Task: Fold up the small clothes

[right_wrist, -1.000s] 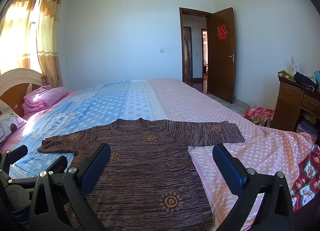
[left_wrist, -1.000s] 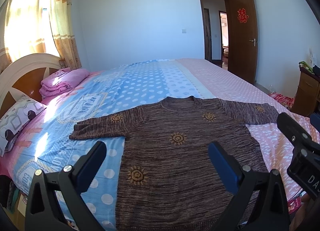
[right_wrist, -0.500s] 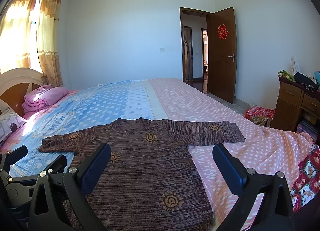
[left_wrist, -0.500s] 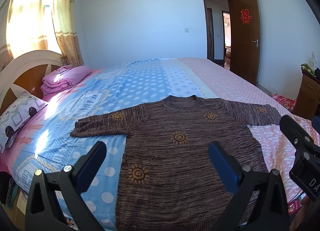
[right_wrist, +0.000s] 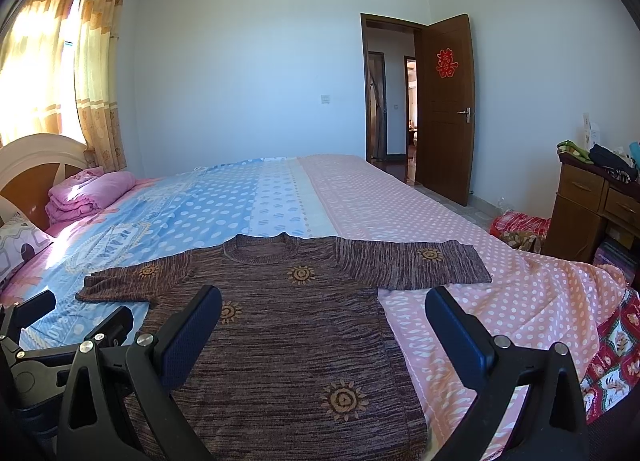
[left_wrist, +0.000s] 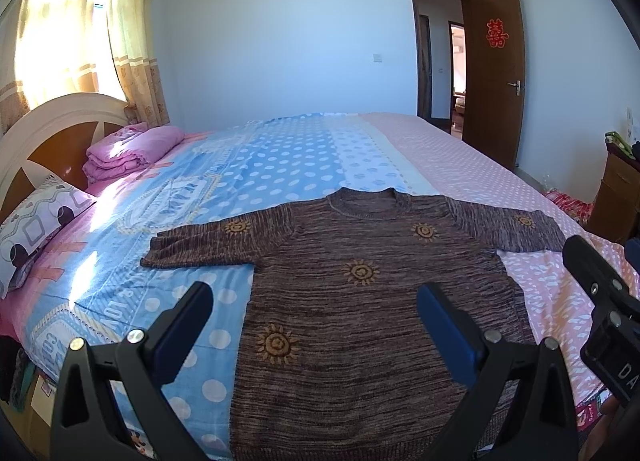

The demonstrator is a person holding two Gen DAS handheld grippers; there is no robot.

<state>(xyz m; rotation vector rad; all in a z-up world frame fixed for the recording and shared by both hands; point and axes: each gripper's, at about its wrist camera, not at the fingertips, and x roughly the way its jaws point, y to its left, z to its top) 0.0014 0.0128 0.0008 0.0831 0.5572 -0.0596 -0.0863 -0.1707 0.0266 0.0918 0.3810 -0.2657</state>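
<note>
This is a home bedroom: a wide bed (right_wrist: 400, 213) with a curved headboard (left_wrist: 48, 133), a pillow (left_wrist: 36, 221), curtains (right_wrist: 96, 73) over a sunlit window, a wooden door (right_wrist: 444, 109) and a dresser (right_wrist: 588, 205).

Sunlight glows through the orange curtains (right_wrist: 94, 73) on my left, over a cream headboard (left_wrist: 52, 129). Ahead stands a pale blue wall (right_wrist: 240, 81); a brown door (right_wrist: 446, 109) hangs open, and a wooden dresser (right_wrist: 588, 213) sits at right.
</note>
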